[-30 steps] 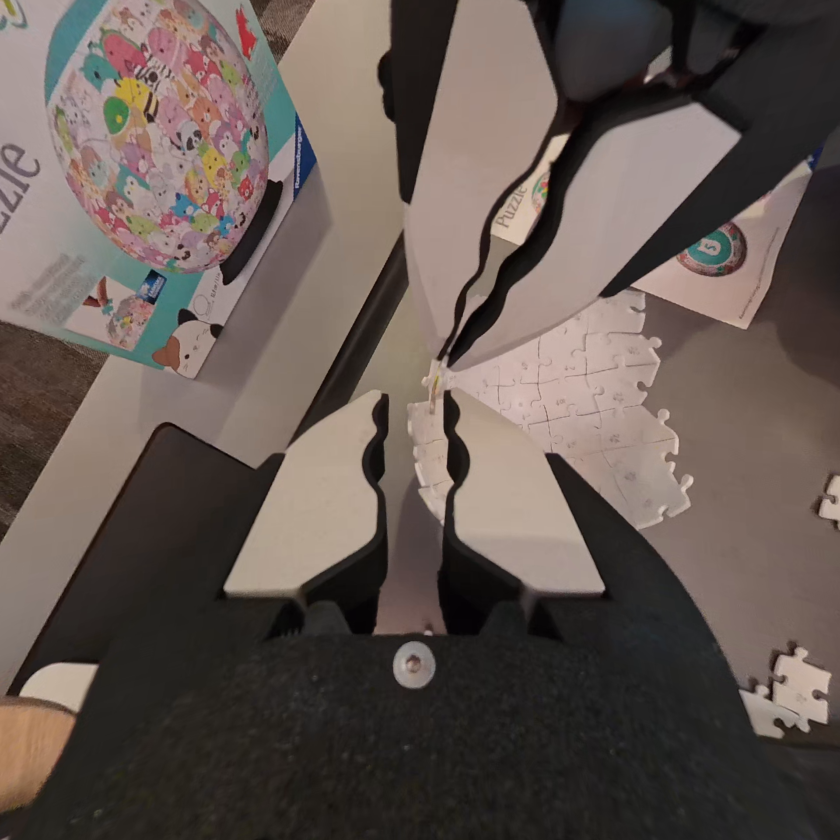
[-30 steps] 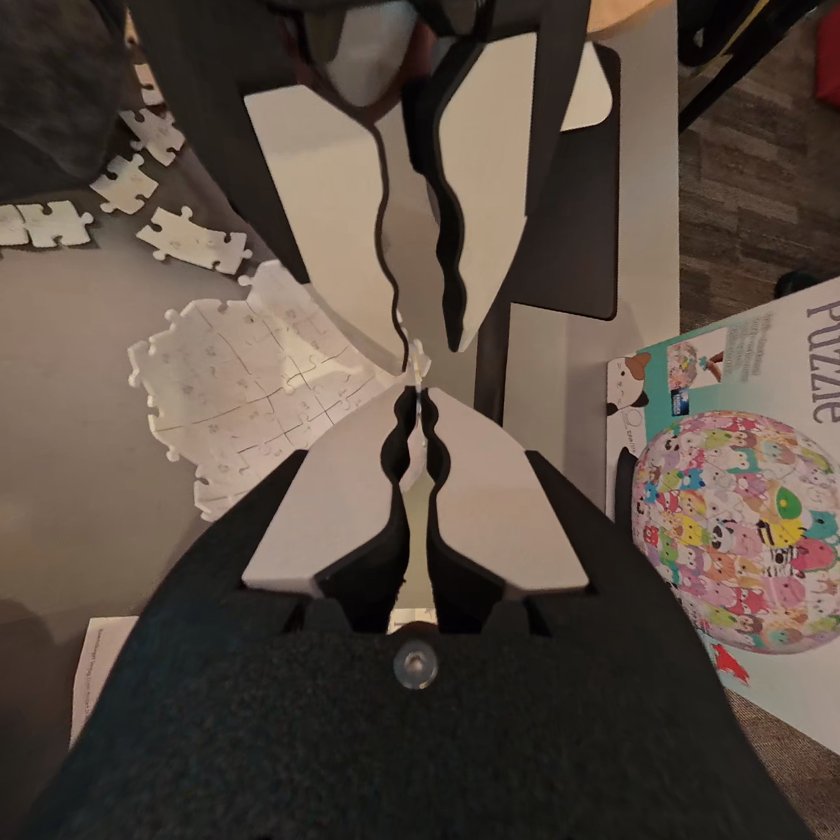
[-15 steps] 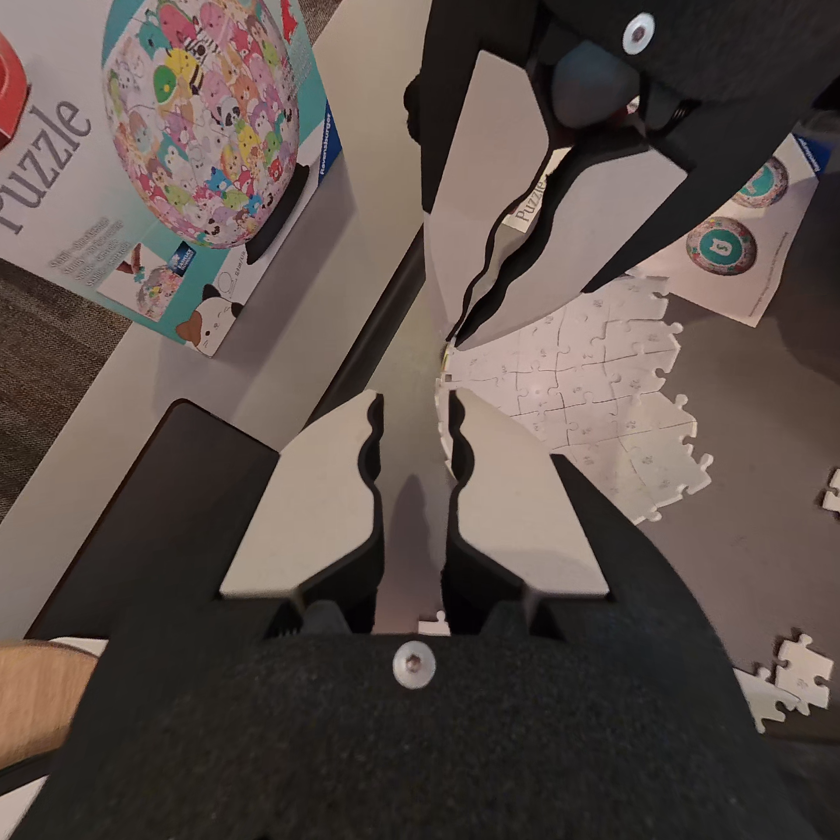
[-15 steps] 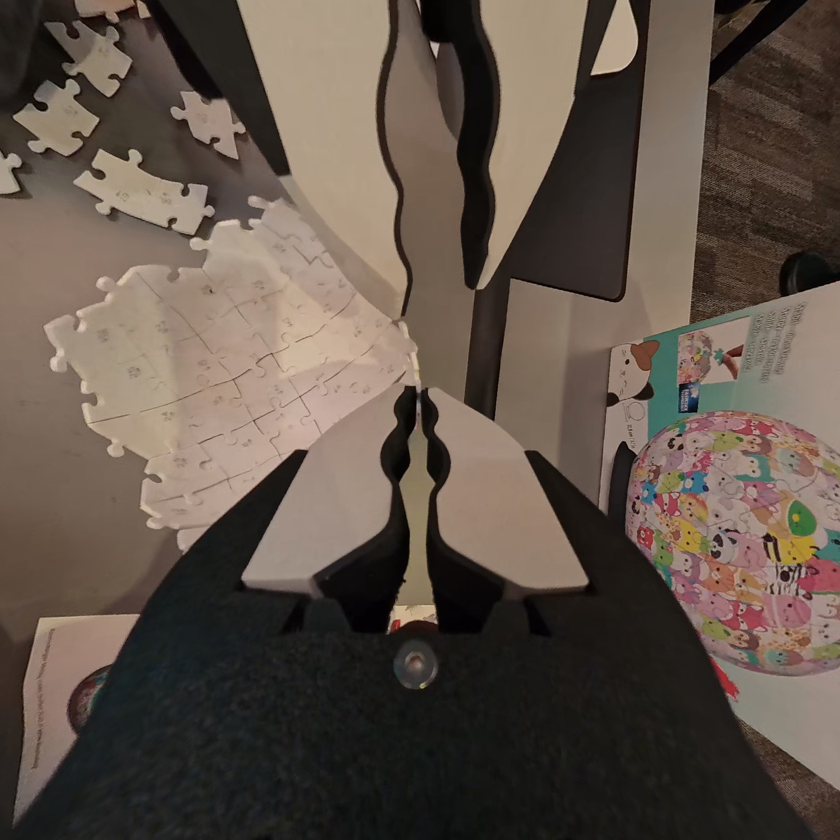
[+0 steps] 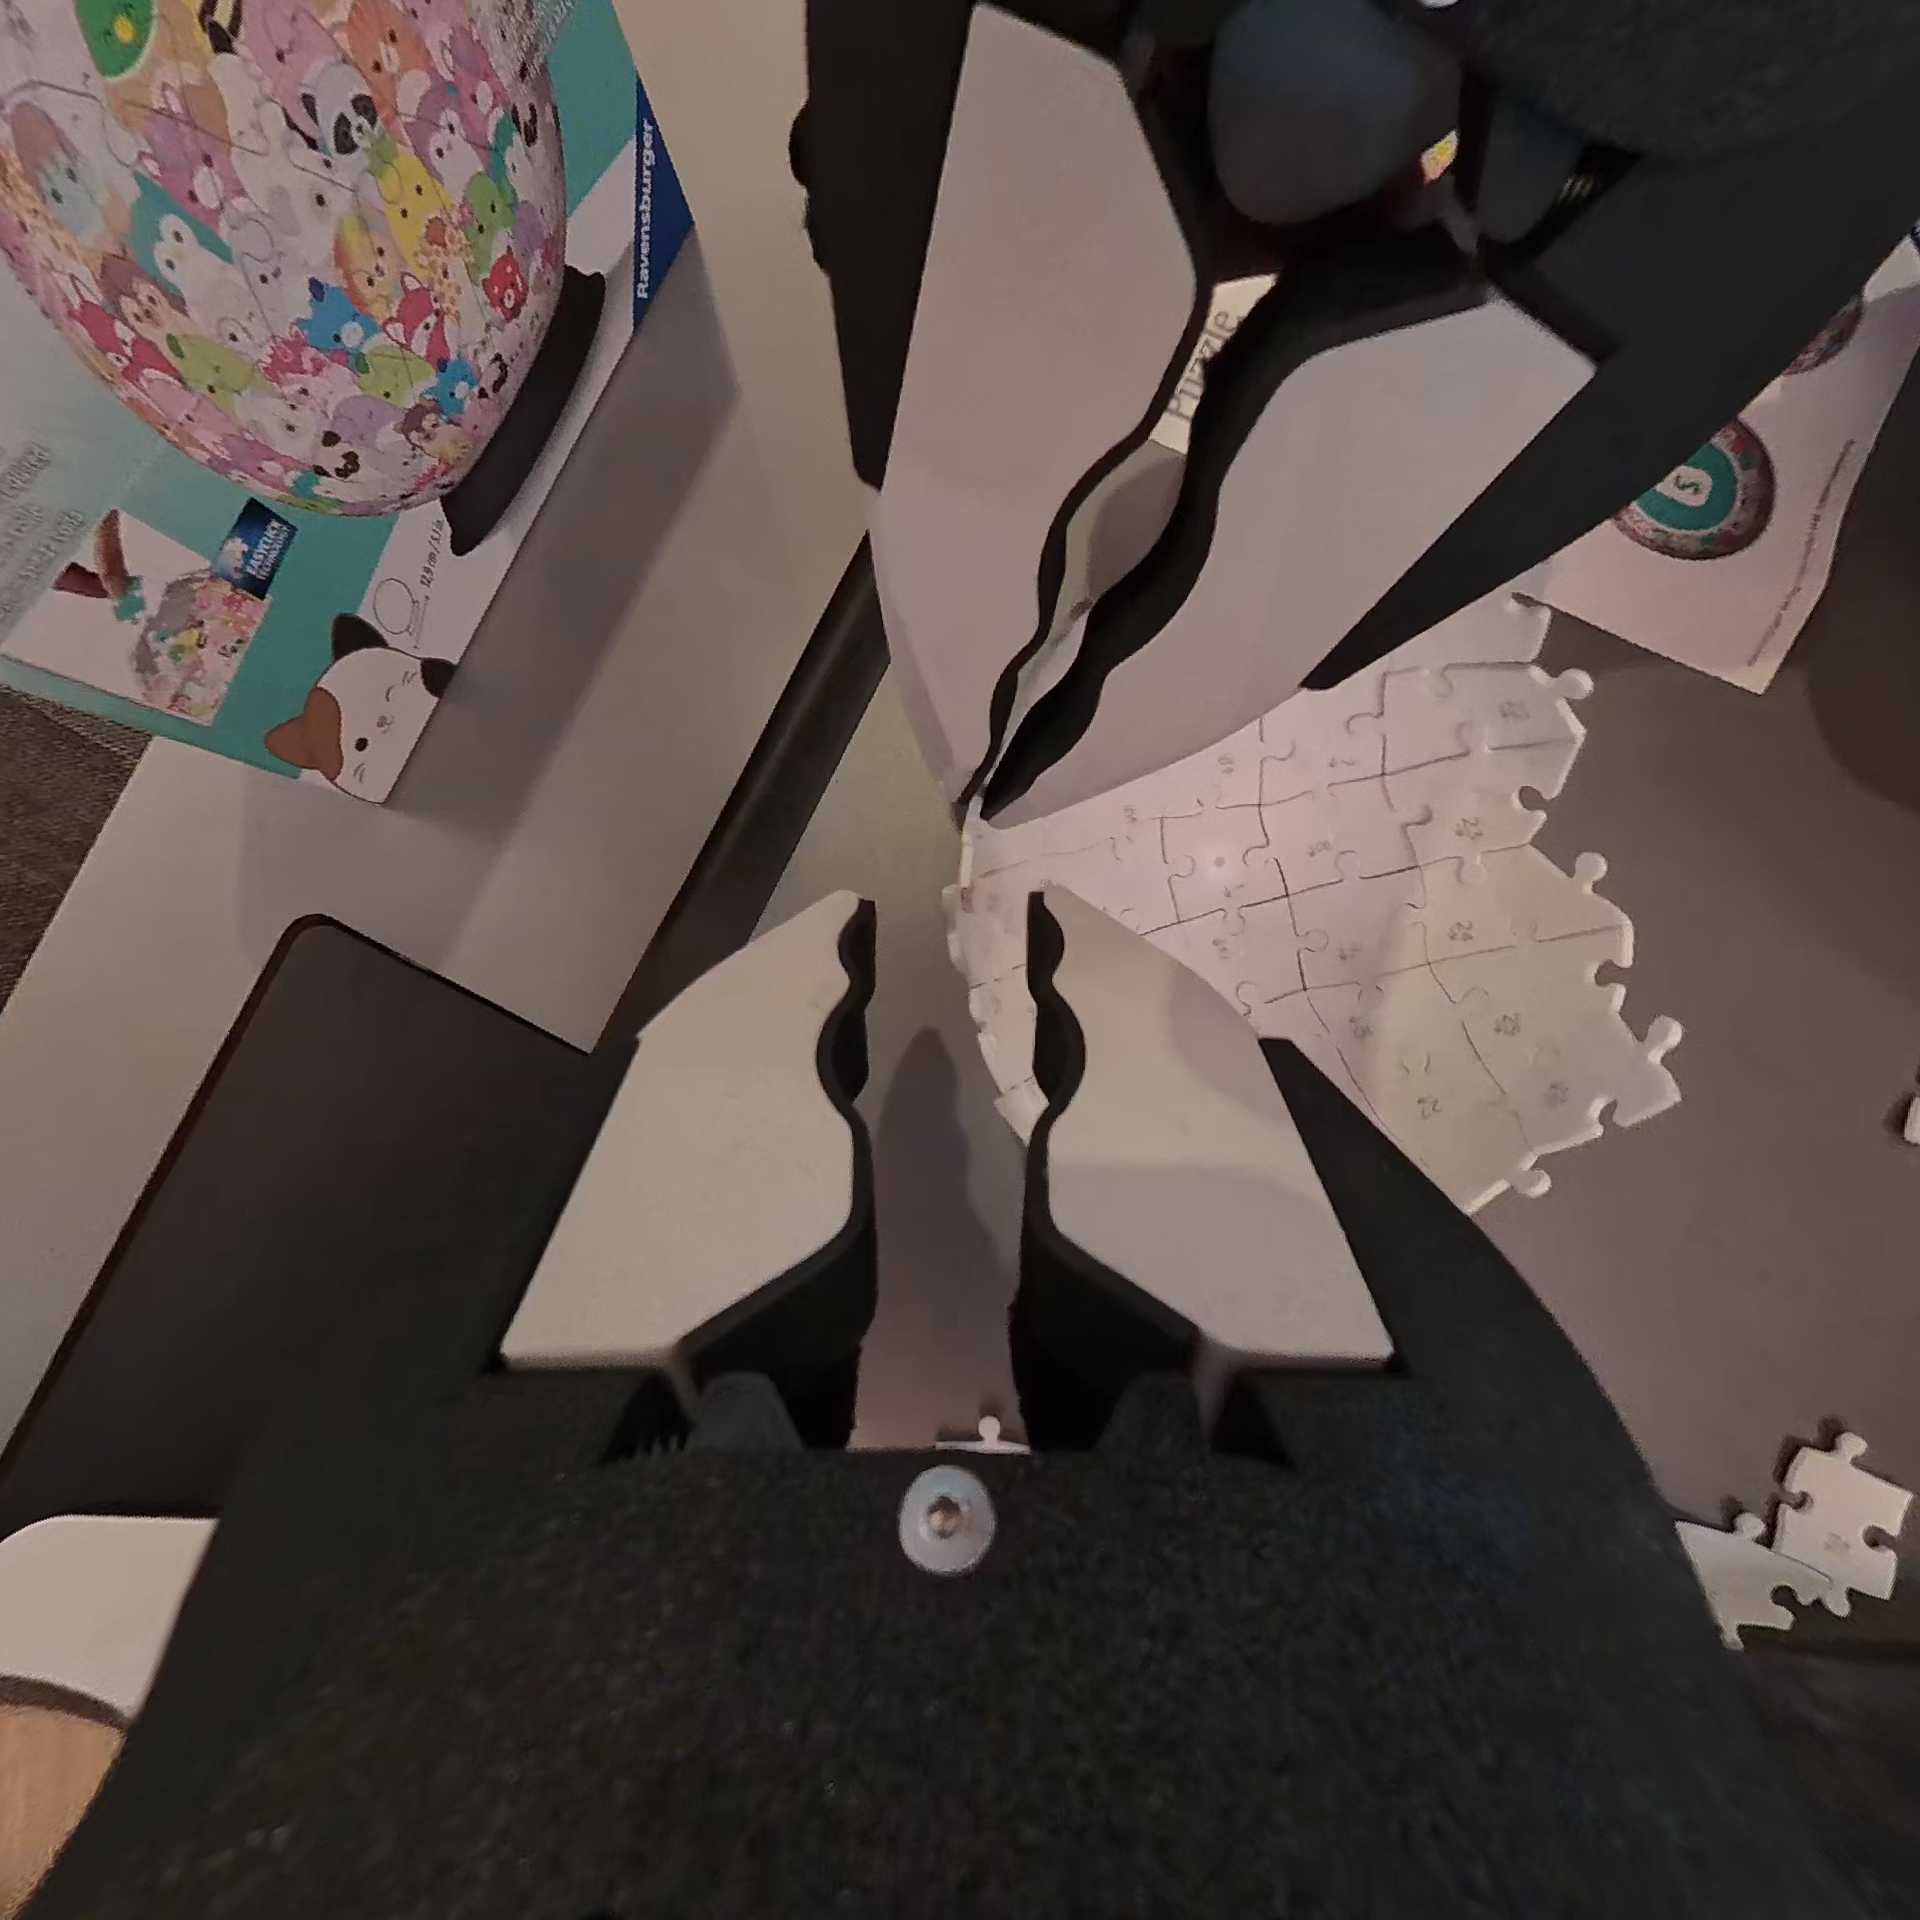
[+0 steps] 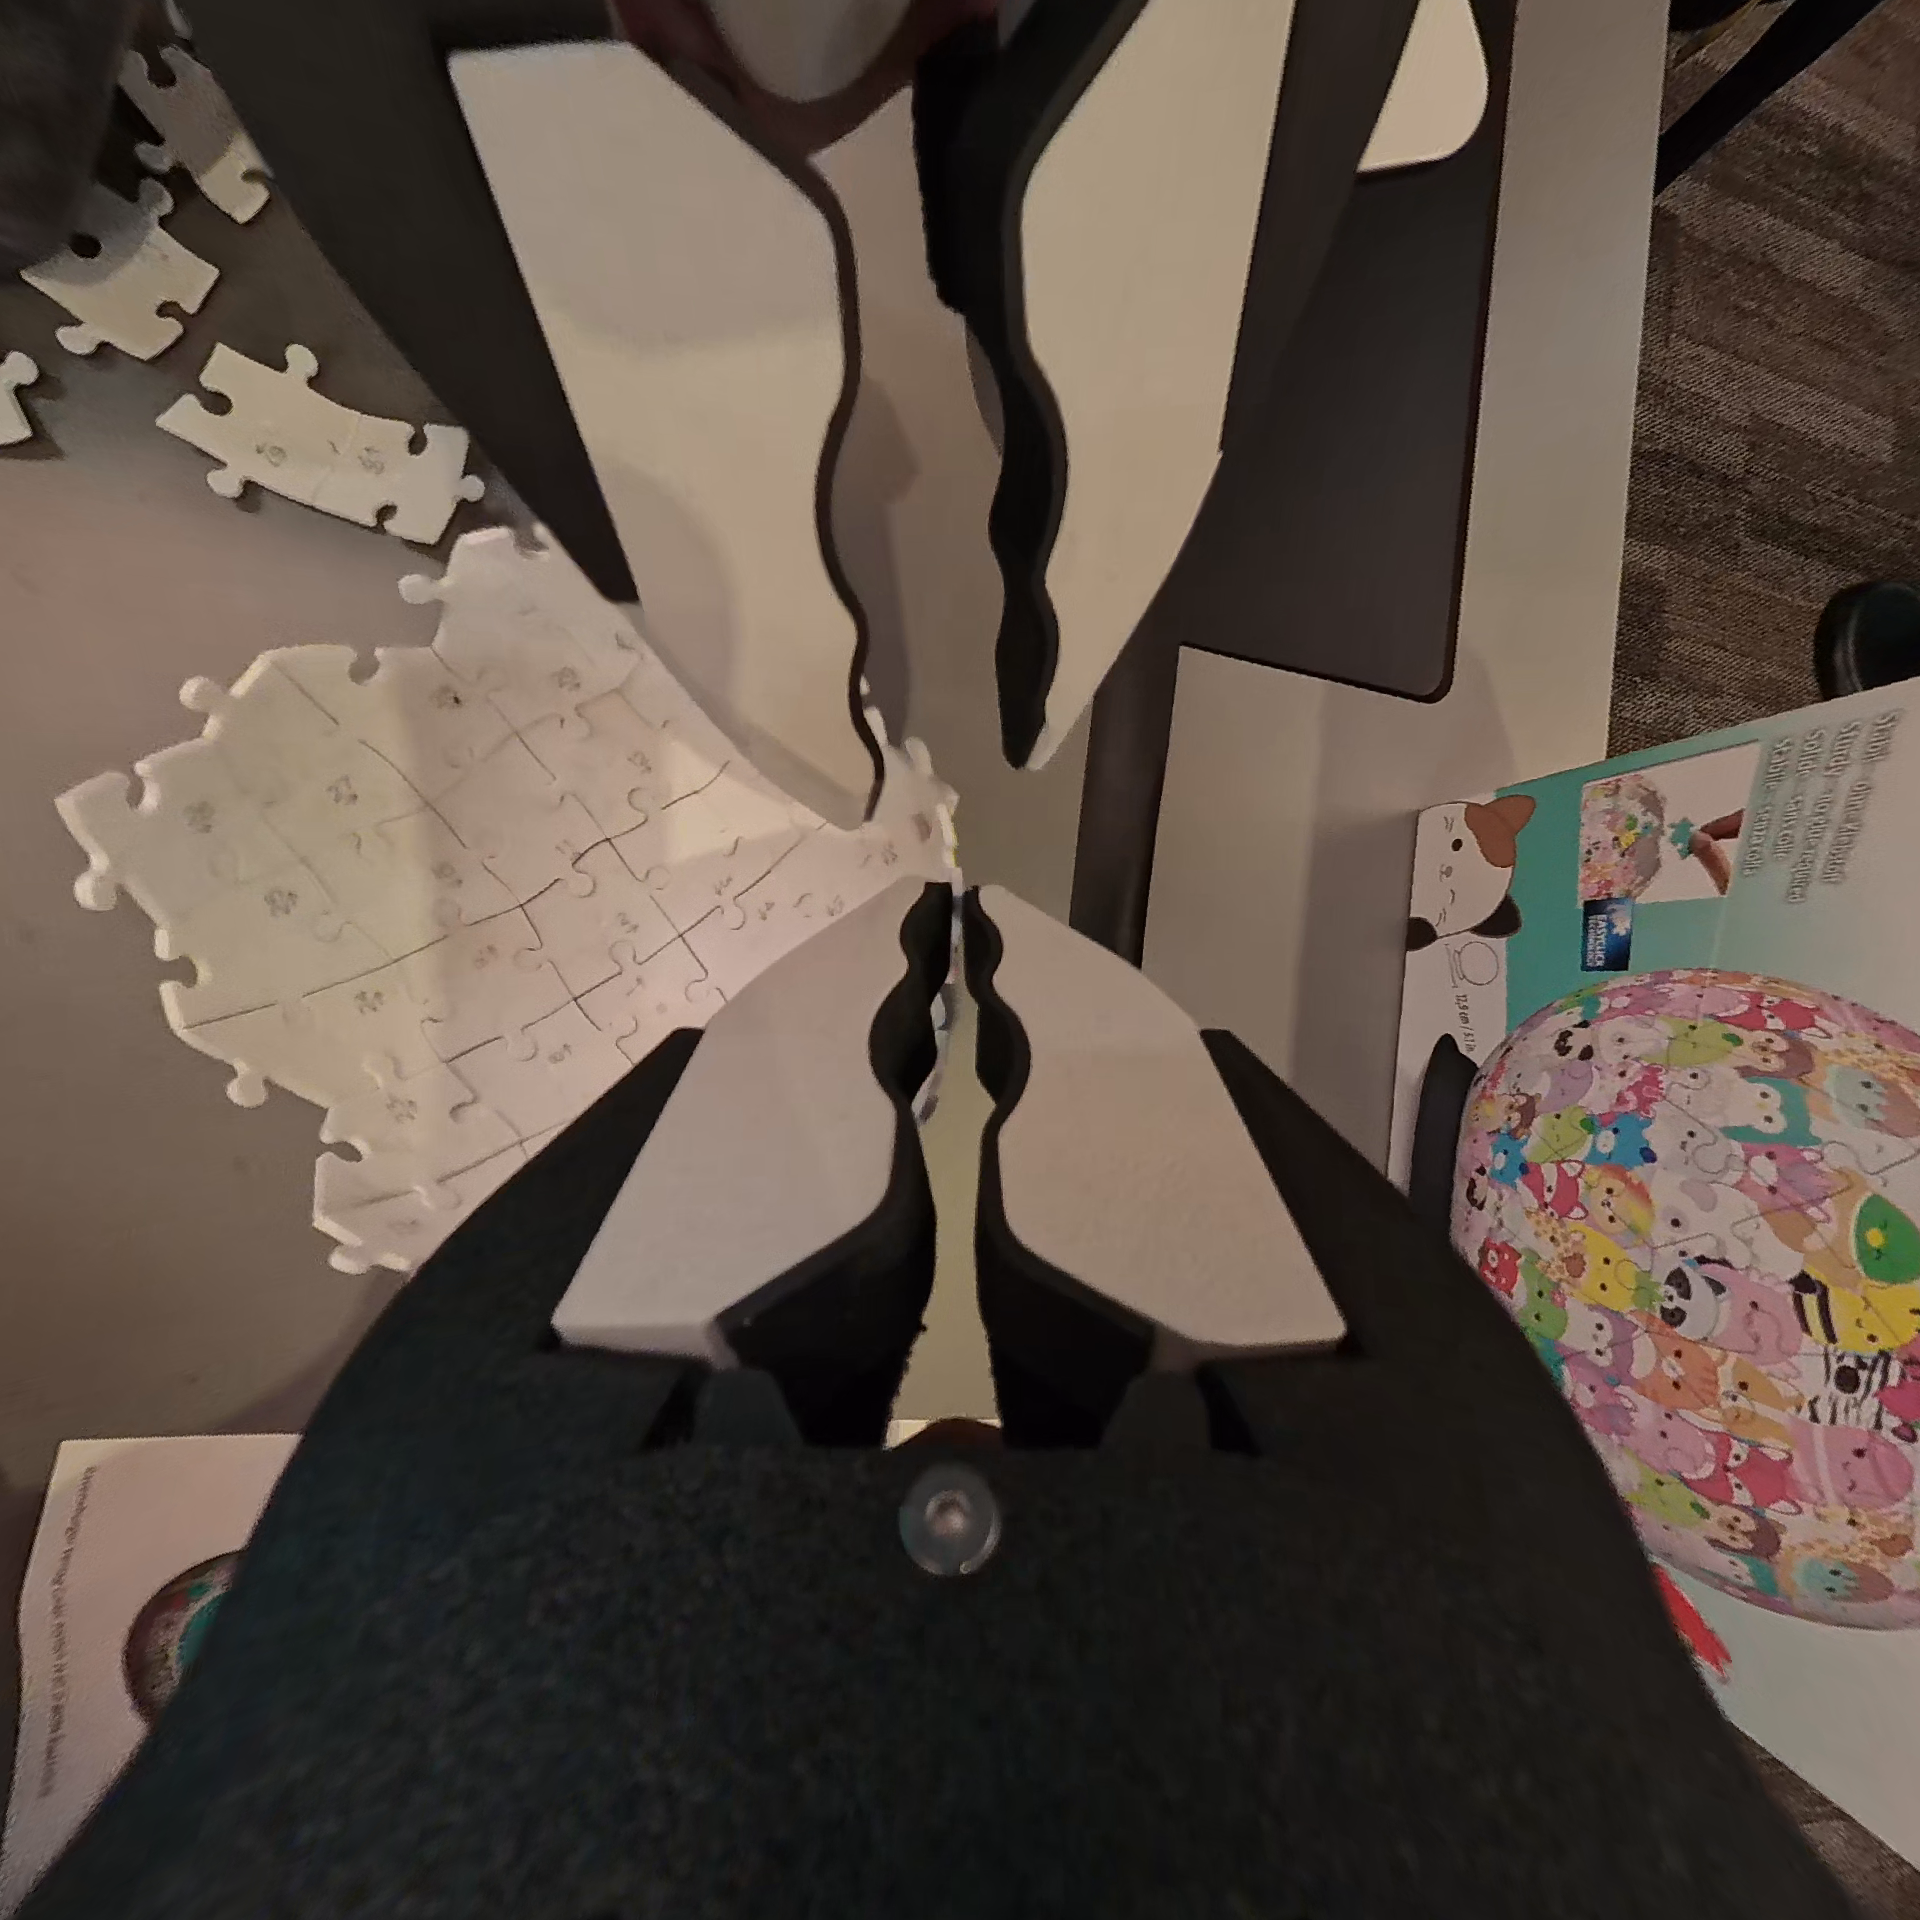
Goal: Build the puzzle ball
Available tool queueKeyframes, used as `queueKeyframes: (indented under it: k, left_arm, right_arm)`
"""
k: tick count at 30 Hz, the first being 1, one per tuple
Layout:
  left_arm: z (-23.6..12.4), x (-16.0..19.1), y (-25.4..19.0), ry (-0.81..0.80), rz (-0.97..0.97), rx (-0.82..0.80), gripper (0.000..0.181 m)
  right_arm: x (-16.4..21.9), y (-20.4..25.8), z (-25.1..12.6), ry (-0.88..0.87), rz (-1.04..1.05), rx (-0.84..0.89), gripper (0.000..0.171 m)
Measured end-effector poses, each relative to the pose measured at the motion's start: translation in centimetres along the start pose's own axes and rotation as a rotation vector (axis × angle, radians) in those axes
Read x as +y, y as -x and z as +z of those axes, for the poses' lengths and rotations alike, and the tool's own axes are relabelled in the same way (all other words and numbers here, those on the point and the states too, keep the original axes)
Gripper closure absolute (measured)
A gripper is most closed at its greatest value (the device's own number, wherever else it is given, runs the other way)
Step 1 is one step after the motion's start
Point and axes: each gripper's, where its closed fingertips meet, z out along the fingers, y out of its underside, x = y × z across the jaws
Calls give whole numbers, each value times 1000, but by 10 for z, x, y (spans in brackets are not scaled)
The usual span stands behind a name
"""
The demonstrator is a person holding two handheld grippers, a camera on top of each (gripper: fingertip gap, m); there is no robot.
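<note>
Since the earlier frame, the left gripper (image 5: 948, 904) has been drawn closer to the assembled puzzle section (image 5: 1382, 904); its jaws are parted, empty. From the right wrist, the right gripper (image 6: 958, 891) is seen clenched on that section's edge (image 6: 436, 904) above the grey mat (image 6: 94, 644).

Matt white card puzzle sheet (image 5: 1382, 914); glossy printed cardboard box (image 6: 1704, 1195) at three o'clock; smooth grey matt tabletop (image 6: 114, 1091).
</note>
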Motion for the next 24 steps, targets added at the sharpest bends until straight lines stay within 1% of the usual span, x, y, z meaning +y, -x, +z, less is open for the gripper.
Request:
queueKeyframes:
  k: [13, 24]
  left_arm:
    - [-12, 2, -2, -75, -100, 122, 154]
    - [-6, 2, -3, -78, -104, 145, 154]
  right_arm:
    - [-2, -3, 2, -43, -25, 12, 169]
    - [-7, -6, 6, -55, -69, 34, 169]
